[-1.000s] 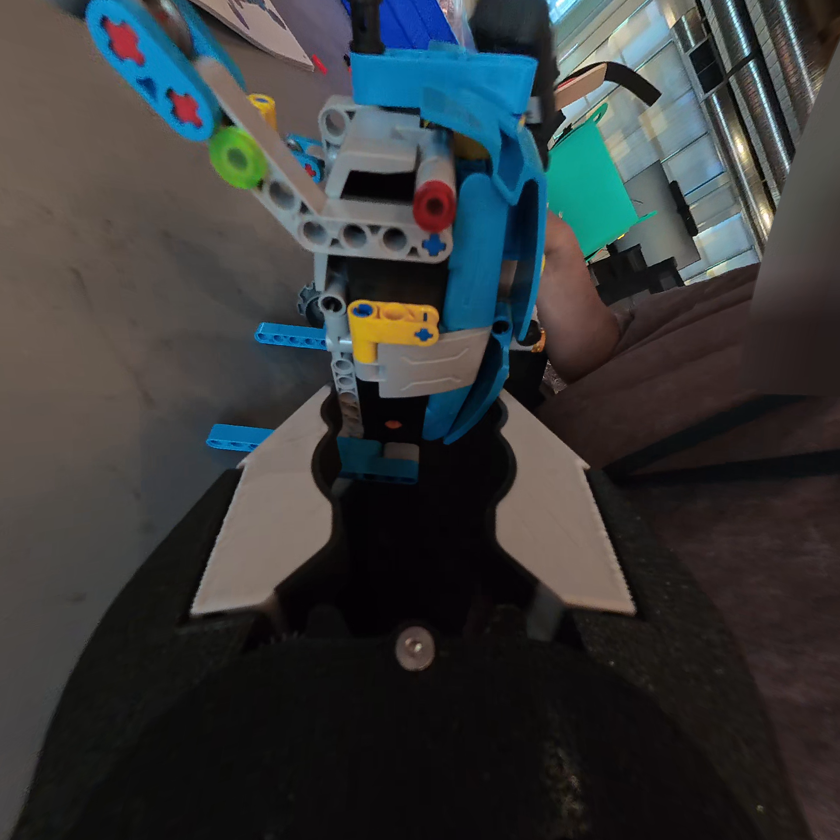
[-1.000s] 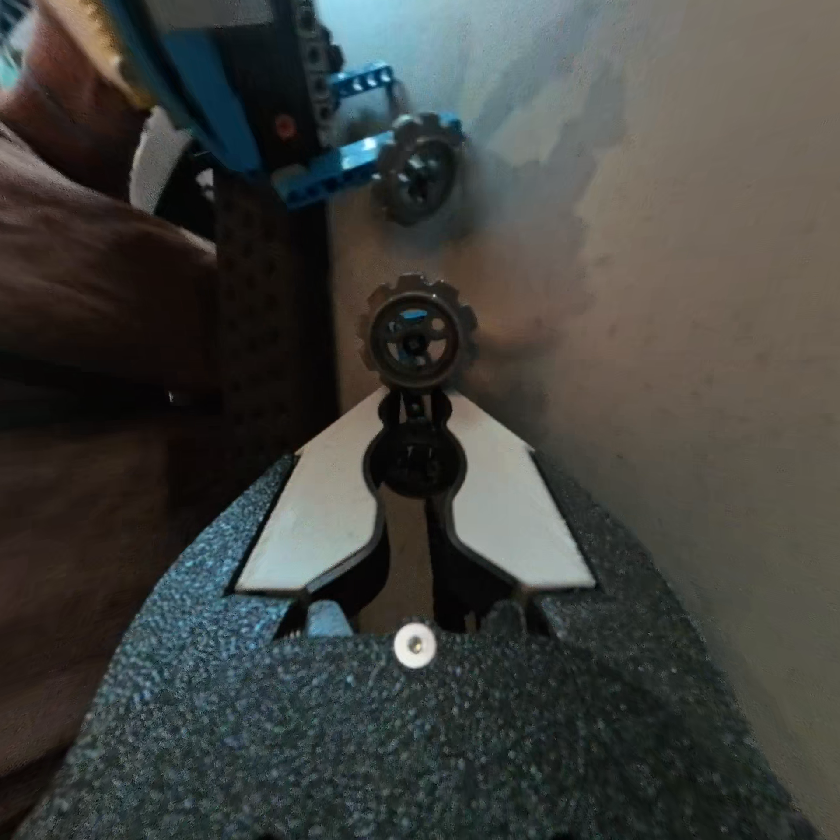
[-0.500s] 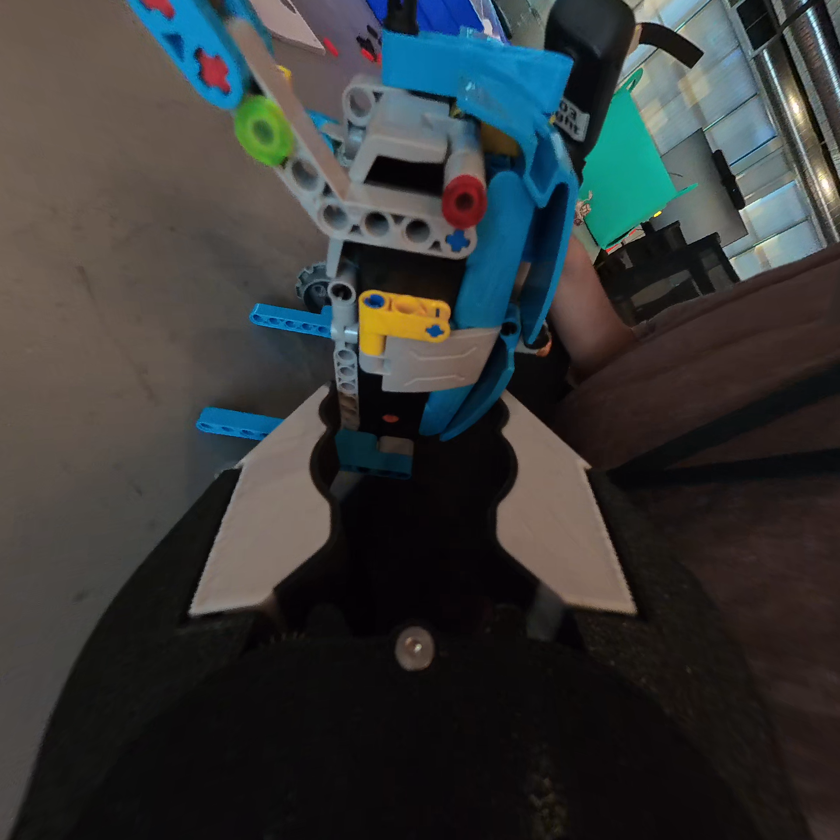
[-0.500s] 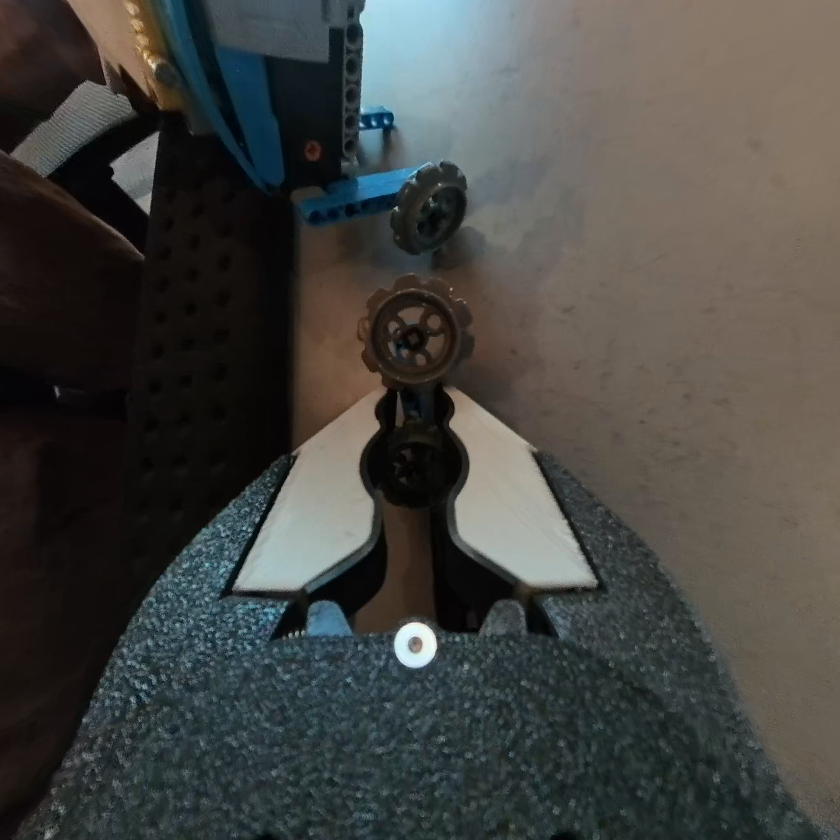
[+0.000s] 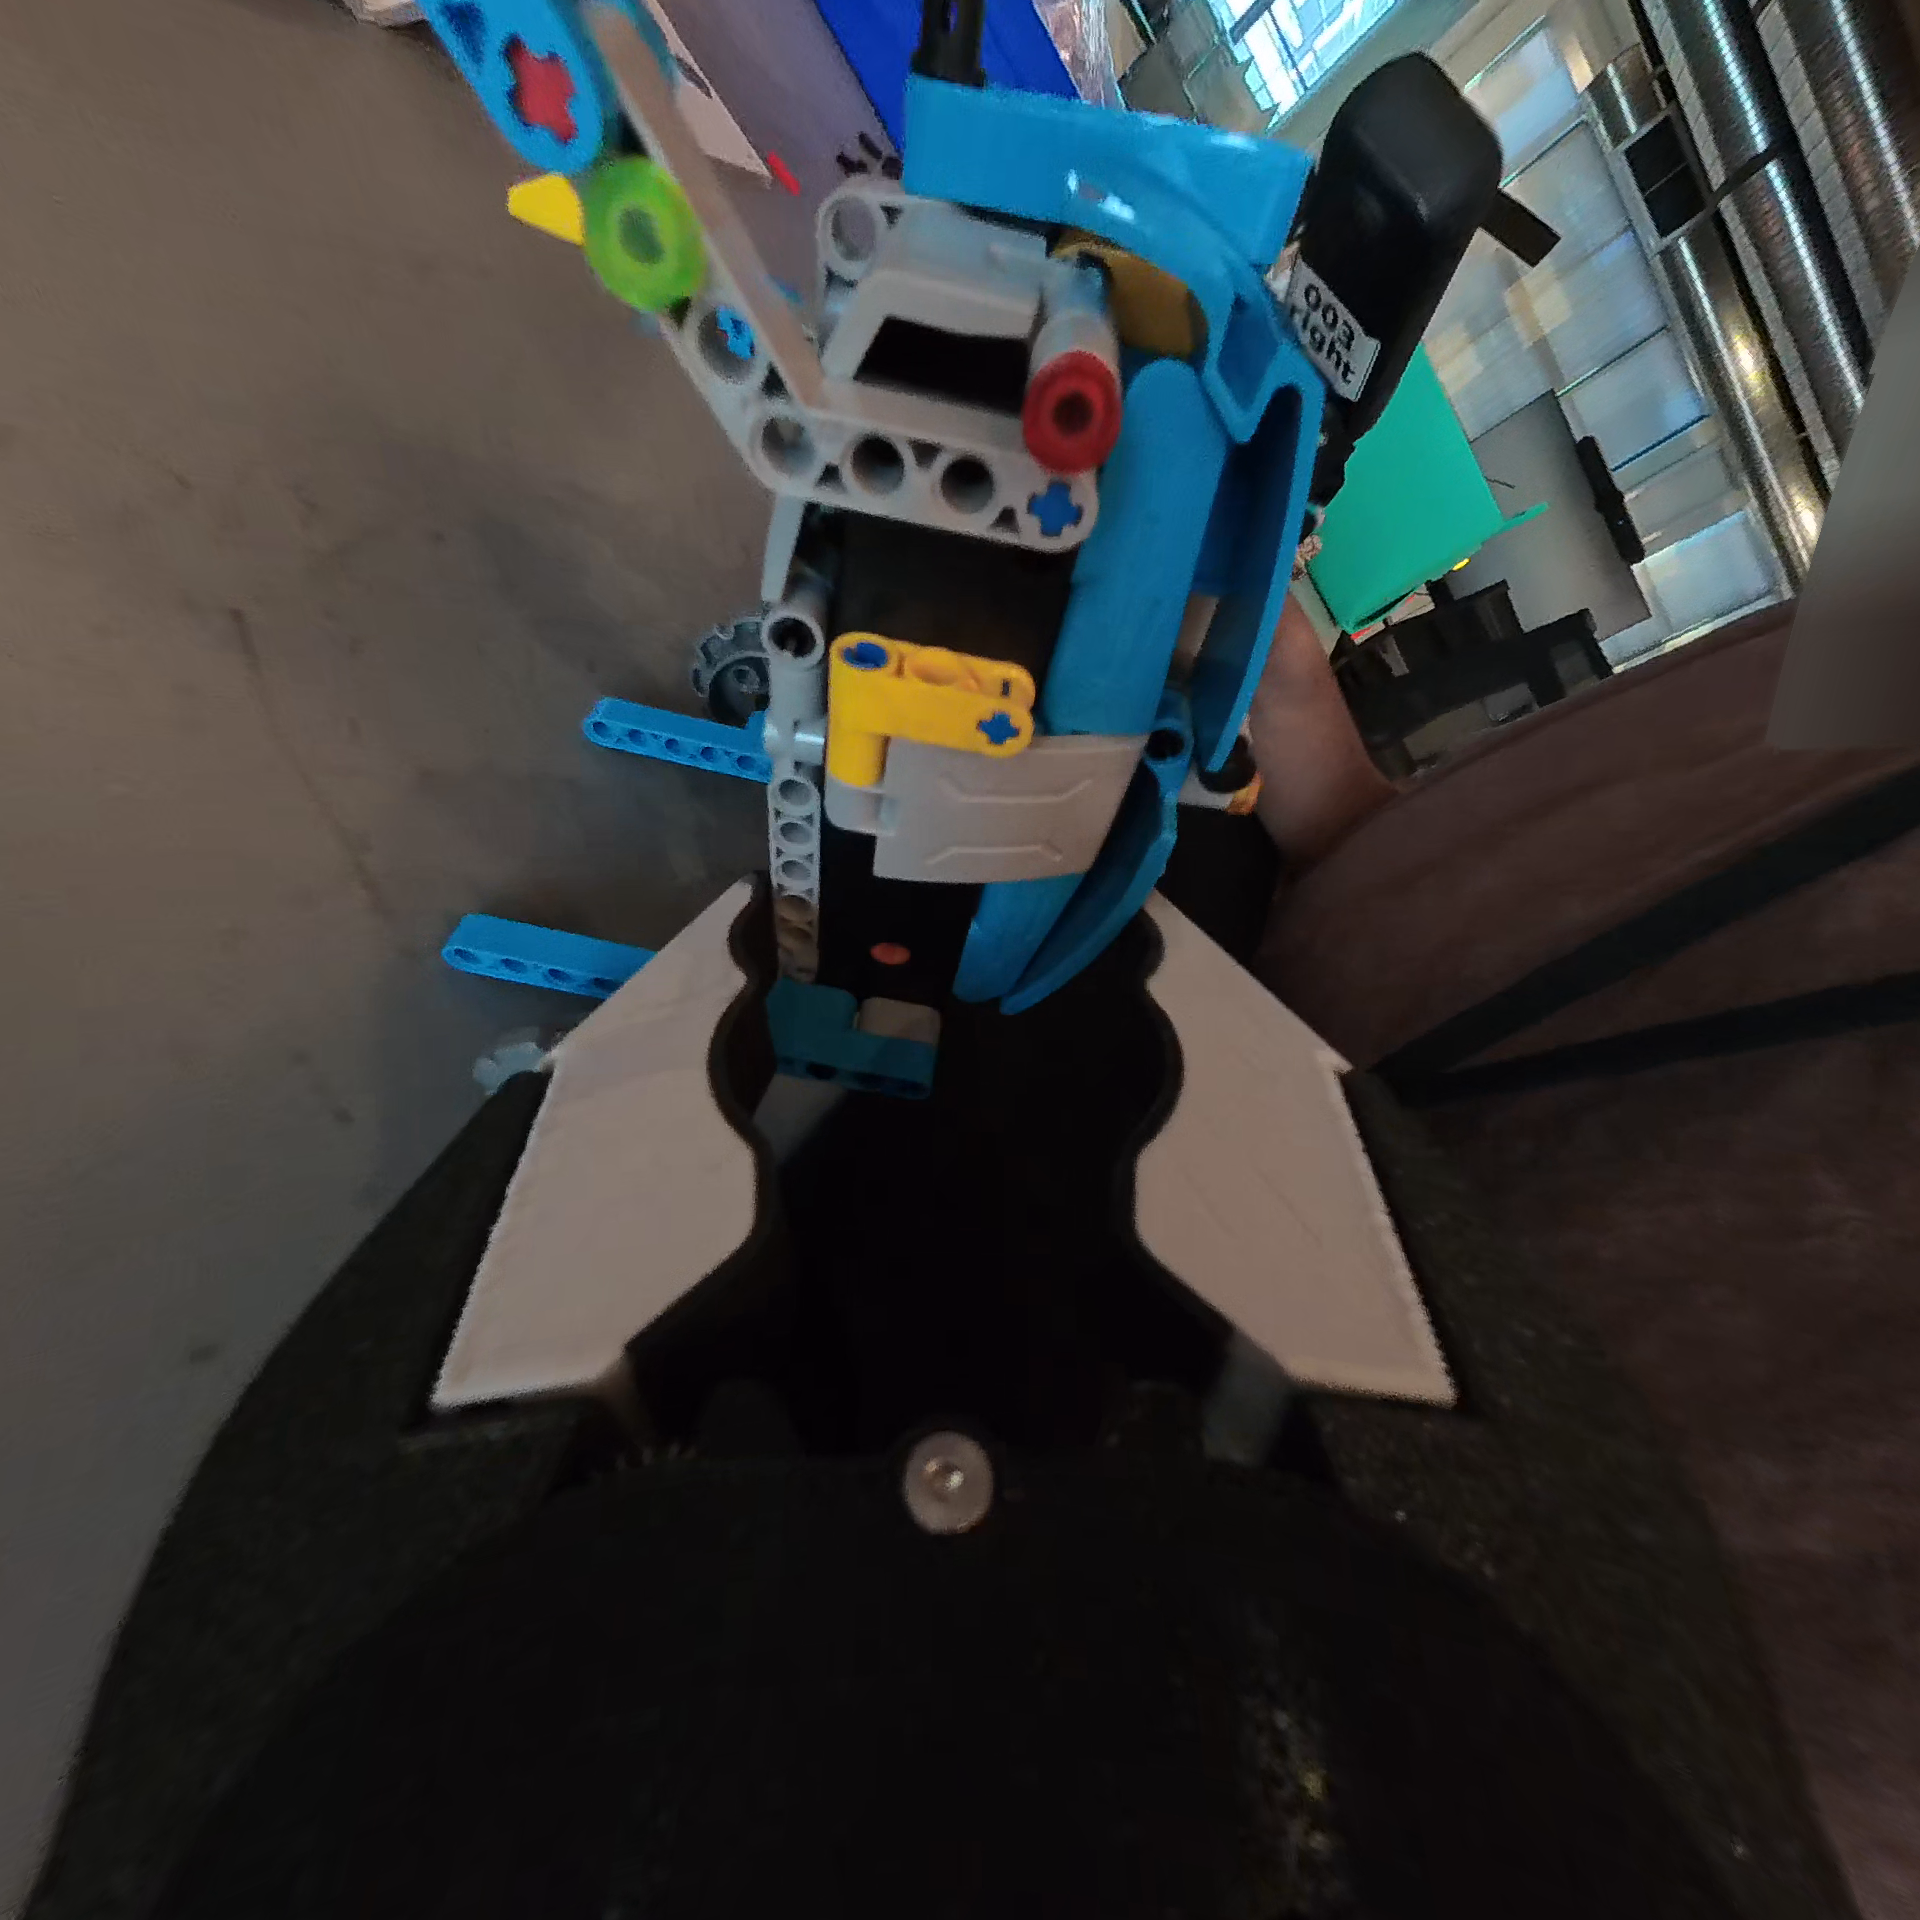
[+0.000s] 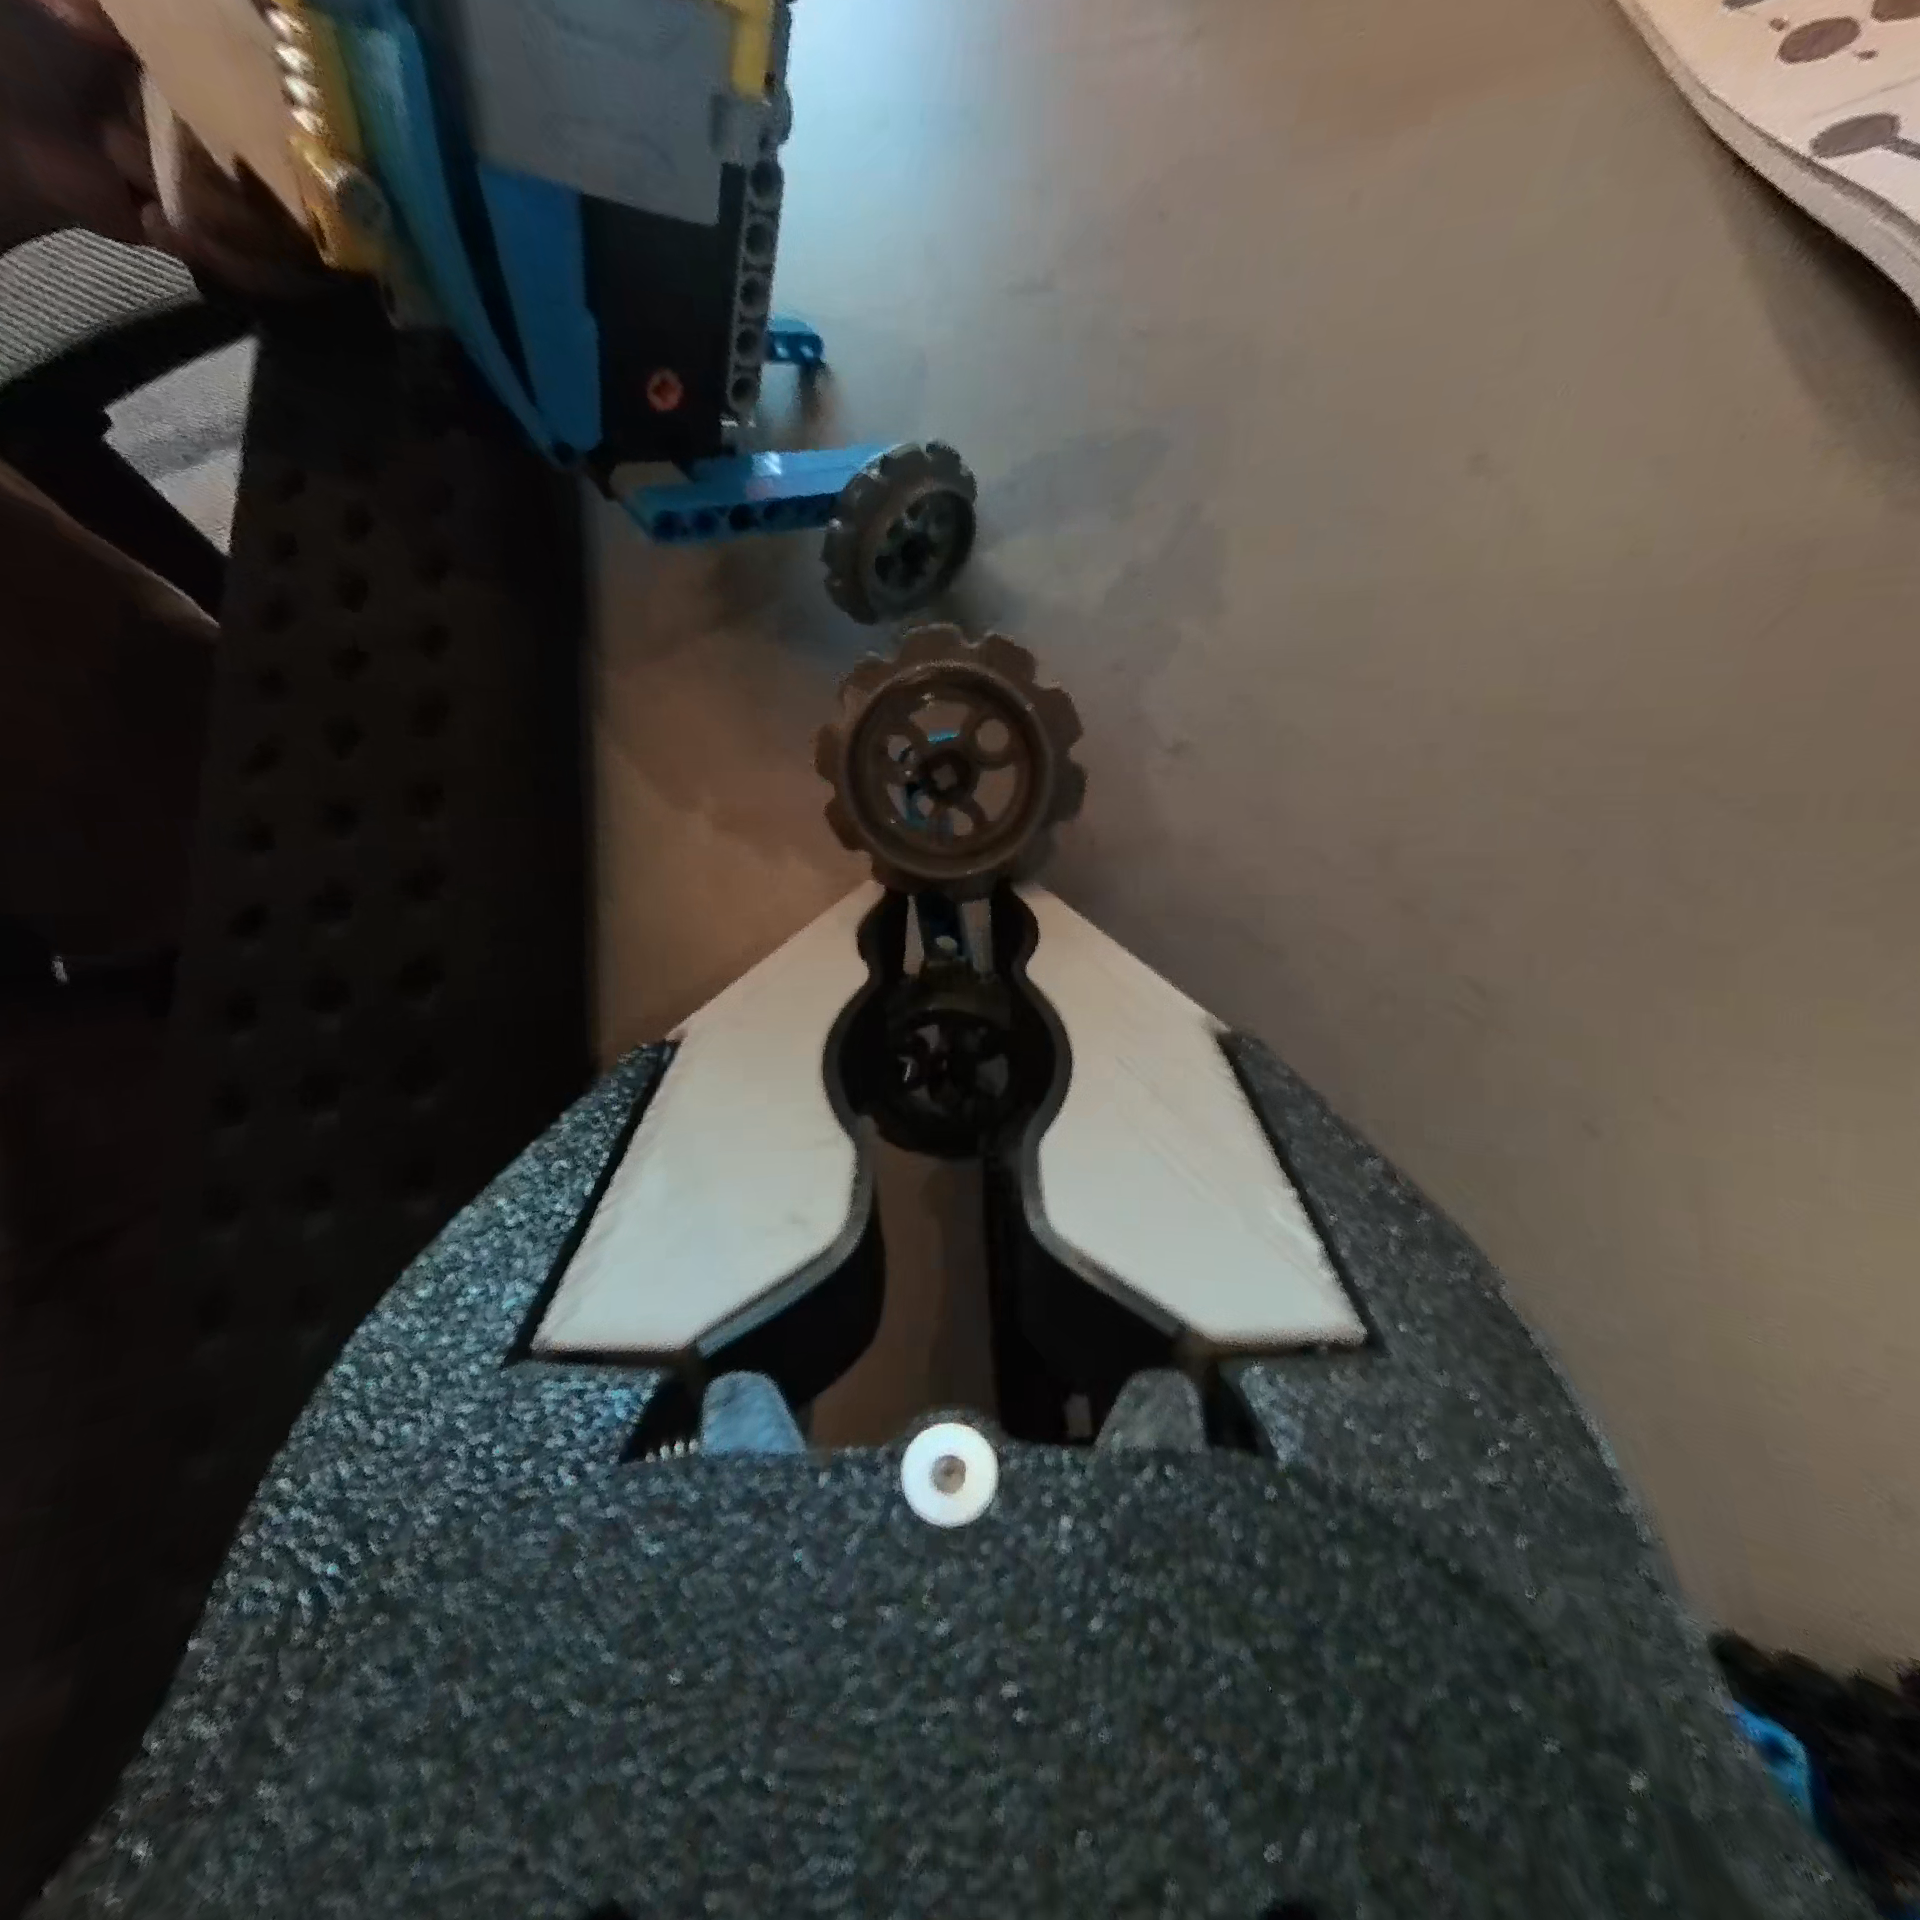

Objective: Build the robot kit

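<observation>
Our left gripper (image 5: 940,997) clamps the toy model (image 5: 966,582); our right gripper (image 6: 945,914) pinches a wheel assembly (image 6: 948,774), just short of the model's blue beam (image 6: 743,499).

A grey table (image 5: 208,644) carries a pale printed sheet (image 6: 1787,114) near its far edge. Off the table's side lies brown upholstery (image 5: 1662,1195) crossed by dark straps. Farther back a green board (image 5: 1392,509) stands before tall windows (image 5: 1621,270), with metal ducts (image 5: 1787,135) overhead.
</observation>
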A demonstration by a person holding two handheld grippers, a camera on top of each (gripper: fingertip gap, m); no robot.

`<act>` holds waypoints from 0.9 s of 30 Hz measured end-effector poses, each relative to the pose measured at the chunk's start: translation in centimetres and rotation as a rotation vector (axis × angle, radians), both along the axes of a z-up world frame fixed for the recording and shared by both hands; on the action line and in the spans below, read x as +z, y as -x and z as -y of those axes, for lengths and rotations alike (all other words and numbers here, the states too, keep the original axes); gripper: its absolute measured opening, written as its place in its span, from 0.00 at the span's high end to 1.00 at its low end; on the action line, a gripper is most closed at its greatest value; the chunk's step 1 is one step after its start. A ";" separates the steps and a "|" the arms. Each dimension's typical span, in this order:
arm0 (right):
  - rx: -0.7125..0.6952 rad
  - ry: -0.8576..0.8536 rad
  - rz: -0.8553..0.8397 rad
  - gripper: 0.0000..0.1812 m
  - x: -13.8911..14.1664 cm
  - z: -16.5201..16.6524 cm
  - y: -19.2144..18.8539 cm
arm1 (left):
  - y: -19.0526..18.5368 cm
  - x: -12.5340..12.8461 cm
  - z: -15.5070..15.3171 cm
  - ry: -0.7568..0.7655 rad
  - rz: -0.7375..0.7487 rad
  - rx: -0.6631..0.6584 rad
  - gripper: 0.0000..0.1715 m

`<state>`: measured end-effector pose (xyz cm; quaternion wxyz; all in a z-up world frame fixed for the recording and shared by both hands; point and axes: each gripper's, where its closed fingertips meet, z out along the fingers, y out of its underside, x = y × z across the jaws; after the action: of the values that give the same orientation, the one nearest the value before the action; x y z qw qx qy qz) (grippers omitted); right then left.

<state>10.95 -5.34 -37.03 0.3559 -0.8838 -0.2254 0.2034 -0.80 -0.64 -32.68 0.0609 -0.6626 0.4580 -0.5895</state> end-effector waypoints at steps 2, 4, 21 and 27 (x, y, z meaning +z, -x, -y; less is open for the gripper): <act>-0.021 -0.011 0.037 0.91 -0.3 0.0 -0.9 | 0.0 0.0 0.0 0.009 0.001 0.001 0.62; -0.063 -0.031 0.052 0.91 -0.3 -0.4 -1.8 | 0.0 0.0 0.0 0.008 0.001 0.000 0.62; 0.100 0.112 -0.117 0.91 -0.8 2.1 2.8 | -0.1 -0.2 -0.2 -0.002 -0.003 0.025 0.62; 0.074 0.107 -0.147 0.91 -1.1 1.4 3.7 | -0.3 -0.4 -1.0 -0.019 -0.014 0.080 0.62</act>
<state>7.20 -6.73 -38.09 0.3159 -0.8754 -0.2200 0.2925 -0.52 0.34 -33.07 0.0873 -0.6839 0.4372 -0.5775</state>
